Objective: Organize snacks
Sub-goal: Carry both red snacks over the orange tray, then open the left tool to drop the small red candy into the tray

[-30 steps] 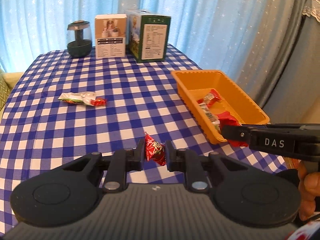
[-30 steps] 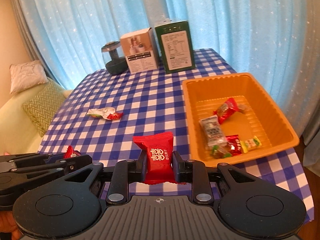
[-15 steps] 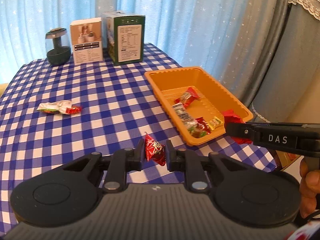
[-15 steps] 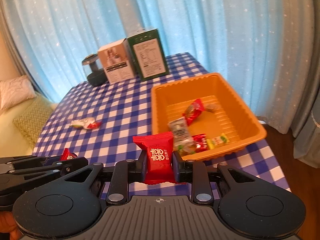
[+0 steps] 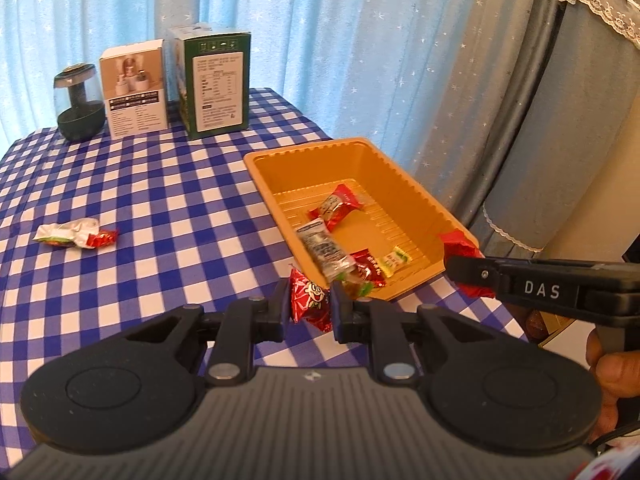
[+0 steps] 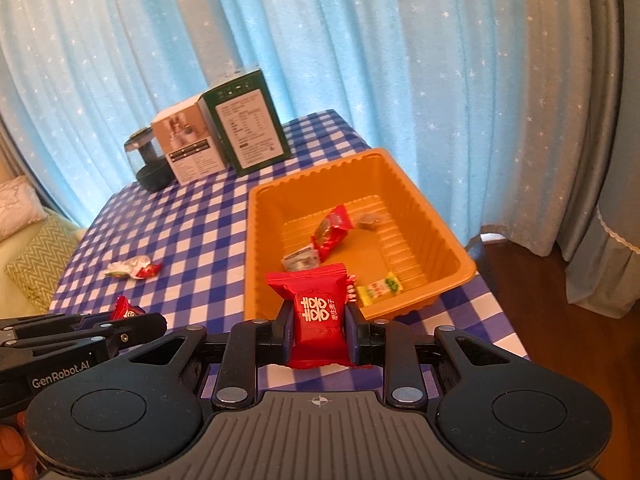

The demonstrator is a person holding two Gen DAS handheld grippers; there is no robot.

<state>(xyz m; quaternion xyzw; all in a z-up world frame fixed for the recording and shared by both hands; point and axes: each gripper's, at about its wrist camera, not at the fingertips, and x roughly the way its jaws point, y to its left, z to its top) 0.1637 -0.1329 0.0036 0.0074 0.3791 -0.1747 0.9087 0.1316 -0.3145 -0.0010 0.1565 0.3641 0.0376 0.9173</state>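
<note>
Two candies gripped beside the orange tray

A cartoon-face candy [image 5: 310, 305] is clamped in the left tool [image 5: 310, 312]; a red packet [image 6: 319, 316] is pinched in the right tool [image 6: 319, 330], the orange tray [image 6: 448, 236] at 12 o'clock.

A home – starry blue curtains [image 5: 360, 40], checked tablecloth [image 5: 160, 200], sofa cushions [image 6: 36, 264] beside the table

the right gripper [image 6: 318, 330] pinched a red snack packet [image 6: 316, 312] at the near edge of an orange tray [image 6: 420, 216] holding several wrapped snacks. at left, the left gripper [image 6: 154, 324] clamped a small red candy [image 6: 124, 308] above the blue checked tablecloth [image 6: 192, 224].
</note>
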